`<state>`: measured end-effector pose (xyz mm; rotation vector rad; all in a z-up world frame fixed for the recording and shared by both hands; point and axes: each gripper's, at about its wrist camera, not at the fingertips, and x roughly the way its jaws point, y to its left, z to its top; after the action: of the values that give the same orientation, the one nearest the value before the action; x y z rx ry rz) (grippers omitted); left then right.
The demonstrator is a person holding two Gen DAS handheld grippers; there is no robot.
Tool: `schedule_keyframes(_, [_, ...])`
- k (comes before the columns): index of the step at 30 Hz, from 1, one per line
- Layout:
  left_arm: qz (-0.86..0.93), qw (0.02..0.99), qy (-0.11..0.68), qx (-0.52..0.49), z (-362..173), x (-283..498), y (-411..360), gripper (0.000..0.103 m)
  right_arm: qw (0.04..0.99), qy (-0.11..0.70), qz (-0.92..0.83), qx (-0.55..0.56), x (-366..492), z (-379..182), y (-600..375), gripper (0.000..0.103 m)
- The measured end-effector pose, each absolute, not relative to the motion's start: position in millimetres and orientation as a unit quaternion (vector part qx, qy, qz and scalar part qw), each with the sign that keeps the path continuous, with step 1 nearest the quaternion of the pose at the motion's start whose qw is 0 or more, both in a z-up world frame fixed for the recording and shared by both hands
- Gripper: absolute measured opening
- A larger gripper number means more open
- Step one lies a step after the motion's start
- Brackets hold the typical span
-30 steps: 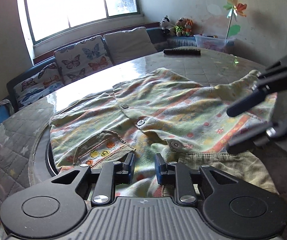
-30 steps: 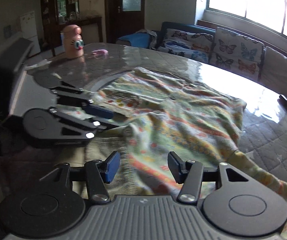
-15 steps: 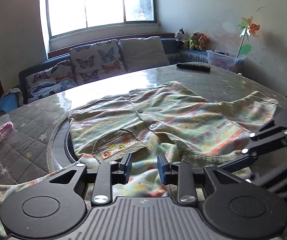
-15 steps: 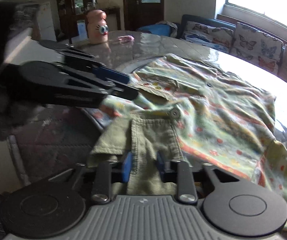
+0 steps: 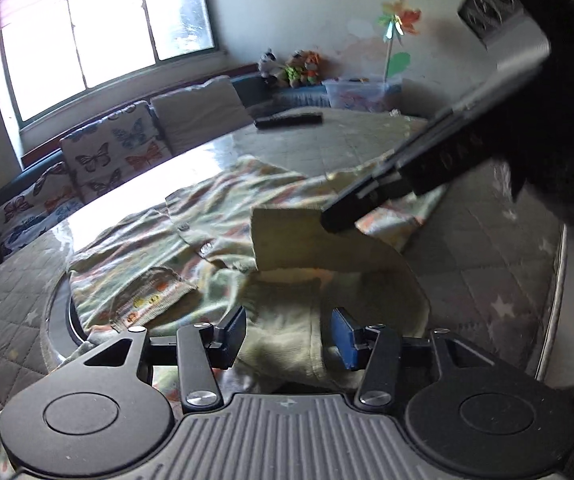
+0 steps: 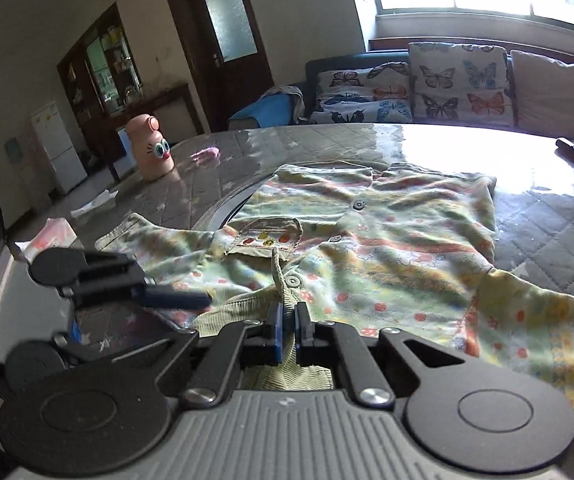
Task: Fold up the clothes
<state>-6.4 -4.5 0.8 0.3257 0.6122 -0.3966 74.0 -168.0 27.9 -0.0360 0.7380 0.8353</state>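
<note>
A small patterned button shirt (image 6: 387, 236) with a chest pocket (image 6: 267, 236) lies spread on the round table; it also shows in the left wrist view (image 5: 207, 216). My right gripper (image 6: 285, 330) is shut on the shirt's ribbed green bottom hem (image 6: 287, 280) and holds it lifted; the raised hem flap (image 5: 287, 240) hangs from it in the left wrist view. My left gripper (image 5: 289, 334) is open, its jaws wide on either side of the hem fabric near the table's front edge, and it shows at the left of the right wrist view (image 6: 159, 296).
The quilted table cover (image 6: 547, 232) surrounds the shirt. A remote (image 5: 287, 120) lies at the far side. A pink toy bottle (image 6: 151, 152), a pink scrap (image 6: 205, 155) and a tissue pack (image 6: 53, 236) sit to the left. A sofa with butterfly cushions (image 6: 447, 88) stands behind.
My right gripper closed on the green hem and lifted it up and over the shirt. My left gripper opened wider and stayed low at the front edge.
</note>
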Motion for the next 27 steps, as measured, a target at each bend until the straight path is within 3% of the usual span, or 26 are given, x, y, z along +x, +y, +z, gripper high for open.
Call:
schedule_keyframes(3, [-0.193, 0.914, 0.313, 0.170, -8.1, -3.7, -4.8, 0.033, 0.849, 0.350, 0.396, -0.013, 74.7, 26.4, -167.9, 0.005])
schedule_keyframes(5, [-0.198, 0.915, 0.314, 0.159, -8.6, -3.5, -2.2, 0.010, 0.849, 0.352, 0.394, -0.010, 75.2, 24.3, -168.6, 0.005])
schedule_keyframes(12, [-0.230, 0.922, 0.298, 0.090, 4.3, -3.0, 5.5, 0.009, 0.852, 0.350, 0.389, 0.004, 74.8, 26.6, -175.9, 0.005])
schedule_keyframes(27, [-0.250, 0.906, 0.322, 0.112, -16.8, -4.9, -2.5, 0.016, 0.806, 0.373, 0.449, -0.099, 55.9, 9.0, -134.0, 0.008])
